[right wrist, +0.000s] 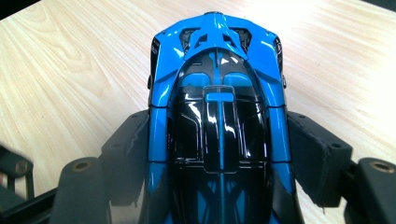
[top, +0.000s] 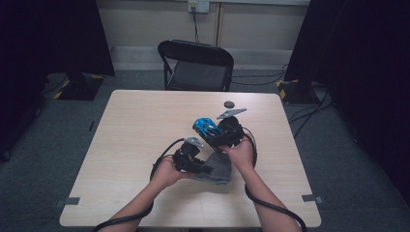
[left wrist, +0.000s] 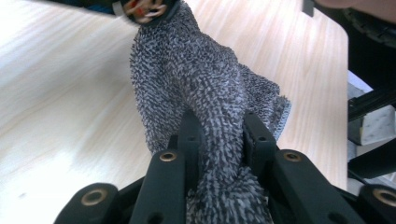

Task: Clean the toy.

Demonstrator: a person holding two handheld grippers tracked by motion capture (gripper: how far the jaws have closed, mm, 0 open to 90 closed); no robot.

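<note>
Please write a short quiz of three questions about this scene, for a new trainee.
1. What does the right gripper hold?
2. True or false: the left gripper is shut on the grey cloth.
3. The small dark disc lies: A) under the cloth, B) on the table beyond the blue toy car, C) on the chair.

Key: 1. the blue toy car; 2. true; 3. B.

Left hand-held gripper (top: 205, 169) clamped tight — right hand-held gripper (top: 212, 137) gripping, jaws half-spread.

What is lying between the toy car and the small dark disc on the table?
Nothing: in the high view, bare table separates the toy car from the disc.
</note>
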